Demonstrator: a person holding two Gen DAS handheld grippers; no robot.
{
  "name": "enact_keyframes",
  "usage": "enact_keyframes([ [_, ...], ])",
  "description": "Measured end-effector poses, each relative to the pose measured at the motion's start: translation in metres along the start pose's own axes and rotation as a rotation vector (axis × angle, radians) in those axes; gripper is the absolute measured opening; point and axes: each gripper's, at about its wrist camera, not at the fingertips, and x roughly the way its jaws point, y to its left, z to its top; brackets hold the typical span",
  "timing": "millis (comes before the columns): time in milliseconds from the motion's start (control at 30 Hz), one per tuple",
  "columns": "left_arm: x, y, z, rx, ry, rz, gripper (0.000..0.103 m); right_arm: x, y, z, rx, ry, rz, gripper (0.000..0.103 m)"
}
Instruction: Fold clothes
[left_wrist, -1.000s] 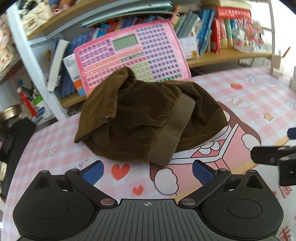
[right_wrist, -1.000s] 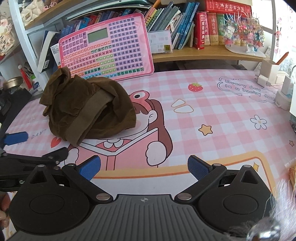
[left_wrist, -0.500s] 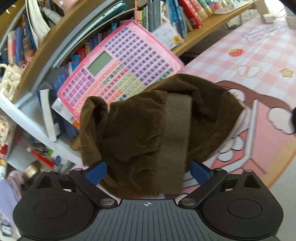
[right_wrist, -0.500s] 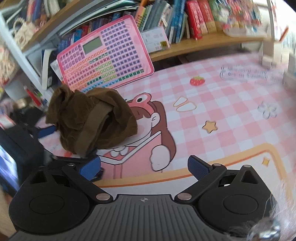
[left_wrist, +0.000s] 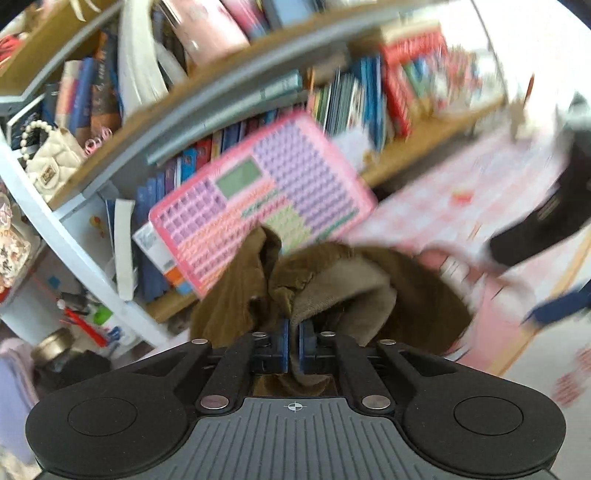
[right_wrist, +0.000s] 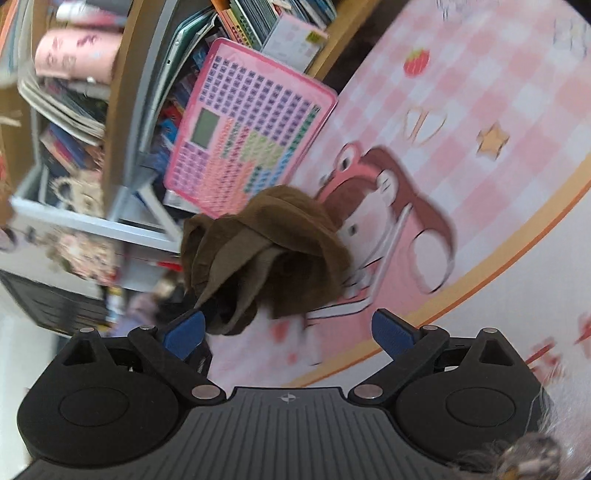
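Note:
A crumpled brown corduroy garment (left_wrist: 332, 291) with a lighter band bunches up right in front of my left gripper (left_wrist: 293, 341), which is shut on a fold of it. In the right wrist view the same brown garment (right_wrist: 269, 254) hangs lifted in a bundle above the pink table mat (right_wrist: 480, 206). My right gripper (right_wrist: 288, 334) is open, tilted, a short way before the bundle with nothing between its blue pads. The right gripper shows blurred at the far right of the left wrist view (left_wrist: 546, 225).
A pink toy keyboard (right_wrist: 251, 136) leans against the bookshelf (left_wrist: 229, 92) behind the garment. Books fill the shelves. A cream handbag (left_wrist: 51, 162) sits on a left shelf. The table's near edge runs along the orange border (right_wrist: 461, 280).
My left gripper moved onto the garment, shut on its fold and raised it off the mat. The right gripper rolled sideways and stayed open.

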Motion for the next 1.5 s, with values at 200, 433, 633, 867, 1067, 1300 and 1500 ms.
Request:
enact_keyframes([
  [200,-0.034,0.010,0.018,-0.108,-0.061,-0.070,0.004,0.003,-0.010,0.002,0.179,0.010,0.127,0.099],
  [433,-0.039,0.020,0.018,-0.205,-0.052,-0.106,0.004,0.006,-0.026,-0.007,0.370,0.037,0.226,0.099],
  [633,-0.046,0.015,0.016,-0.216,-0.032,-0.141,0.004,0.009,-0.027,-0.026,0.470,0.105,0.255,0.099],
  [867,-0.056,0.000,0.008,-0.196,-0.003,-0.205,0.004,0.031,-0.015,-0.023,0.512,0.096,0.372,0.099],
  [1067,-0.065,-0.013,0.002,-0.179,0.022,-0.260,0.004,0.036,-0.022,0.012,0.597,-0.078,0.286,0.055],
  [1300,-0.082,-0.011,0.009,-0.258,-0.098,-0.391,0.003,0.002,0.042,0.047,0.169,-0.117,0.149,0.017],
  [1500,-0.117,0.015,0.048,-0.367,-0.406,-0.550,0.002,-0.063,0.166,0.064,-0.442,-0.332,0.131,0.016],
])
